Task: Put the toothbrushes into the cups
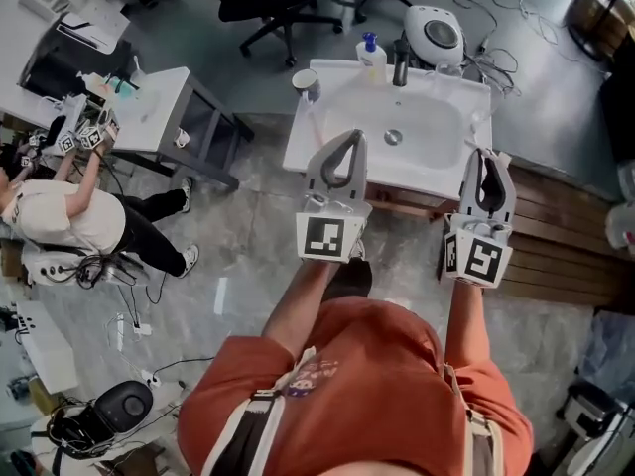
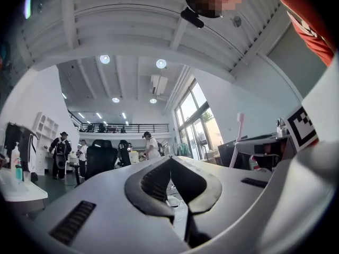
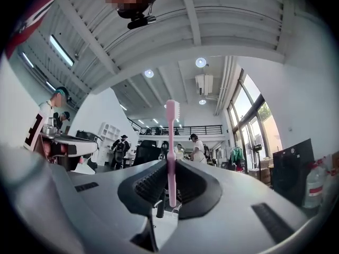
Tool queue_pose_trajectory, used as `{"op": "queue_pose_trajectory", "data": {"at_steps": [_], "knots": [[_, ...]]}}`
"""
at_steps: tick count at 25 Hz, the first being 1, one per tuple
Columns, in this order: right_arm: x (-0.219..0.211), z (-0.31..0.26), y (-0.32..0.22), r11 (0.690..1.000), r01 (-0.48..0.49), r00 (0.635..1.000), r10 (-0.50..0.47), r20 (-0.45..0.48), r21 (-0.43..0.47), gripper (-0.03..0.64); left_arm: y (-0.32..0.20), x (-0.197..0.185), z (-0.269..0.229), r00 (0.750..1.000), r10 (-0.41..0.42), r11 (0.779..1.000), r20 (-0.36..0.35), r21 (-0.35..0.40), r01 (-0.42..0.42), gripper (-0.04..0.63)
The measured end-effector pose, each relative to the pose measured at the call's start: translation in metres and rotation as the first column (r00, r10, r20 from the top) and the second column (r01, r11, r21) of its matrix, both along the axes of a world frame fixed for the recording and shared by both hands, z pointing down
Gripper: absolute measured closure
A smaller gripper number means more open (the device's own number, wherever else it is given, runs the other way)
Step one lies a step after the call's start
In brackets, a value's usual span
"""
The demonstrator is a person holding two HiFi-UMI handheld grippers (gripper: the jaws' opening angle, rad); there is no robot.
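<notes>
My right gripper (image 1: pixel 486 154) (image 3: pixel 170 163) is shut on a pink toothbrush (image 3: pixel 170 142), which stands upright between the pads with its bristle head on top. The same toothbrush (image 2: pixel 237 139) shows at the right of the left gripper view. My left gripper (image 1: pixel 351 137) (image 2: pixel 170 160) is shut, with nothing between its jaws. Both grippers hover side by side at the near edge of a white sink (image 1: pixel 437 142). A cup (image 1: pixel 306 82) stands on the sink's far left corner, beyond the left gripper.
A soap bottle (image 1: pixel 372 58) and a dark faucet (image 1: pixel 400 62) stand at the back of the sink. A wooden pallet (image 1: pixel 561 236) lies to the right. At the left a seated person (image 1: pixel 69 216) works at a white table (image 1: pixel 149 107). Office chairs (image 1: pixel 273 3) stand behind.
</notes>
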State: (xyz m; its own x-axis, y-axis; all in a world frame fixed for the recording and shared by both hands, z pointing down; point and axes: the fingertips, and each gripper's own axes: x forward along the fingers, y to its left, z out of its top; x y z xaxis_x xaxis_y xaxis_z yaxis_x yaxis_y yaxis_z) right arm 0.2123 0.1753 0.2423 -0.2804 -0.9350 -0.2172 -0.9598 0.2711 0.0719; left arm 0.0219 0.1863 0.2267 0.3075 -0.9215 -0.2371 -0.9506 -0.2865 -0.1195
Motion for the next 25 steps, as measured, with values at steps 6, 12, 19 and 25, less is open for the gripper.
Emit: {"op": "queue_pose_trajectory", "data": {"at_steps": [6, 12, 19, 25], "knots": [[-0.052, 0.004, -0.056, 1.000, -0.004, 1.000, 0.003, -0.030, -0.025, 0.560, -0.061, -0.058, 0.006, 1.000, -0.013, 1.000, -0.017, -0.021, 0.013, 0.575], [-0.095, 0.005, -0.104, 0.999, -0.019, 0.999, 0.017, -0.040, -0.041, 0.560, -0.110, -0.098, 0.010, 0.999, 0.012, 0.999, -0.032, -0.036, -0.013, 0.575], [-0.134, -0.002, -0.145, 0.998, -0.047, 0.997, 0.044, -0.069, -0.033, 0.560, -0.159, -0.130, 0.004, 0.997, 0.062, 0.998, -0.051, -0.023, -0.063, 0.575], [-0.142, 0.001, -0.159, 0.994, -0.109, 0.989, 0.105, -0.101, -0.029, 0.560, -0.184, -0.132, 0.012, 0.988, 0.140, 0.990, -0.068, -0.019, -0.142, 0.575]]}}
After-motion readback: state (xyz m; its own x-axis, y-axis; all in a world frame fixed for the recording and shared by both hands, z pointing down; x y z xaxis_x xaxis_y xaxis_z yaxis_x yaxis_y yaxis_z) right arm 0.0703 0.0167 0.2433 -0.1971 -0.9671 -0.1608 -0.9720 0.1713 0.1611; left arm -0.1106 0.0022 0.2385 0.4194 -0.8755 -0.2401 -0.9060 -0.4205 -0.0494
